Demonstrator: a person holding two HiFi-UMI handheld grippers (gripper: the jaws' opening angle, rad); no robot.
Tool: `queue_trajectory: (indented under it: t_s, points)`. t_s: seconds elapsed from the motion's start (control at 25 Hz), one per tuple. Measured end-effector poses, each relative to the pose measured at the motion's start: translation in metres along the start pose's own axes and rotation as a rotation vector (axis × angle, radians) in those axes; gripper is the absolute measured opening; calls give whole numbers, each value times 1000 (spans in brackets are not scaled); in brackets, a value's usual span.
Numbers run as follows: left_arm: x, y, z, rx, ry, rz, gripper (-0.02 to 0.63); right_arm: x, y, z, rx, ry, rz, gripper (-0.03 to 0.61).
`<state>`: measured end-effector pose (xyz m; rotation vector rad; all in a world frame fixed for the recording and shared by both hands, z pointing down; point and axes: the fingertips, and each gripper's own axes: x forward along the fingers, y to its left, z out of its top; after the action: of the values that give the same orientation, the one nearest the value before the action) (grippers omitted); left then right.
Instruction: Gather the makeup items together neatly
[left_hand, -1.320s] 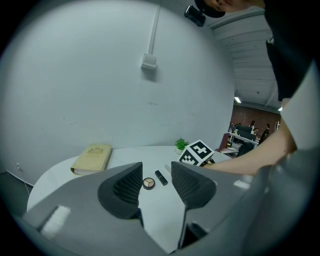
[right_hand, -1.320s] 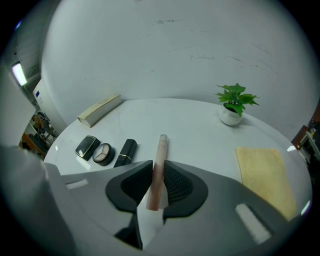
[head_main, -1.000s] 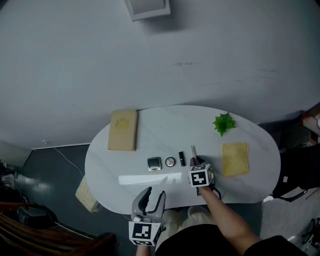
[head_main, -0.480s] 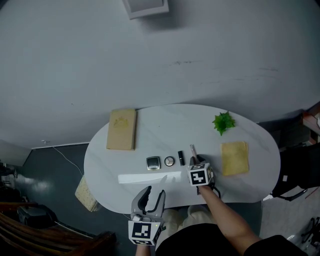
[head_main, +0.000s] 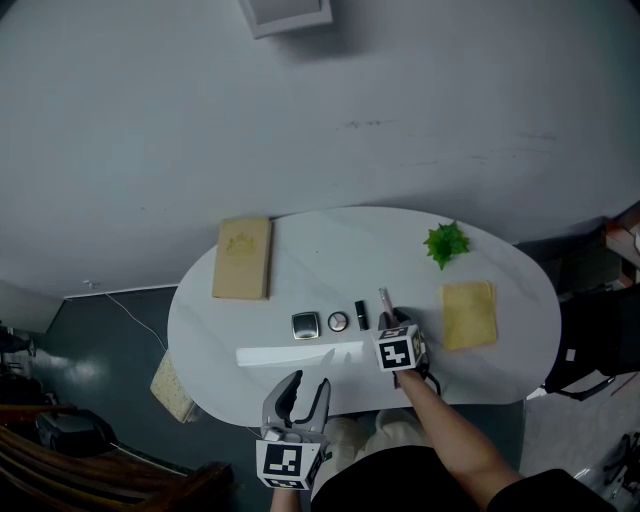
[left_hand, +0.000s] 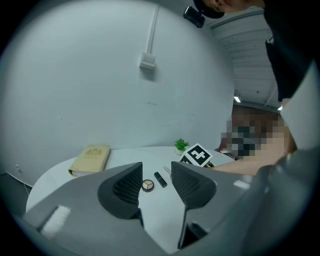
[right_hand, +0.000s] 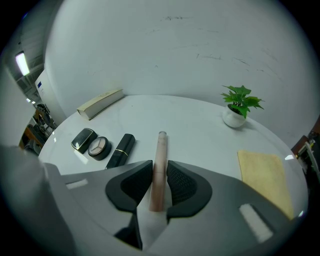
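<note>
Table (head_main: 300, 262); right gripper (head_main: 392, 320) nose-down on tube (right_hand: 160, 150)

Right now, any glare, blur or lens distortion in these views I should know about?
Head view: dim overall, with one bright streak, likely glare, on the table near its front edge. Left gripper view: strong fisheye bend and black corners, and the far items look tiny. Right gripper view: same fisheye; the pink tube is sharp, and a light at the left is blown out.
</note>
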<state>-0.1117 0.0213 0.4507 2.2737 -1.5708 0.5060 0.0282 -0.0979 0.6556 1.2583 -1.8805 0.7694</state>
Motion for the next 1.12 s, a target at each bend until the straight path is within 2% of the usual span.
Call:
queue_trajectory:
  t_s: [0.16, 0.24, 0.48, 1.12]
  points:
    - [-1, -1, 0, 5, 3, 2, 176, 0, 0, 0, -7, -2, -1, 84]
    - [-1, -2, 0, 5, 4, 3, 178, 0, -2, 1, -9, -6, -8, 127]
    - [-2, -4, 0, 1, -2, 15, 176, -1, -3, 4, -15, -20, -5, 144]
    - [-3, -15, -4, 5, 8, 31, 176, 1, -3, 2, -27, -22, 21, 147]
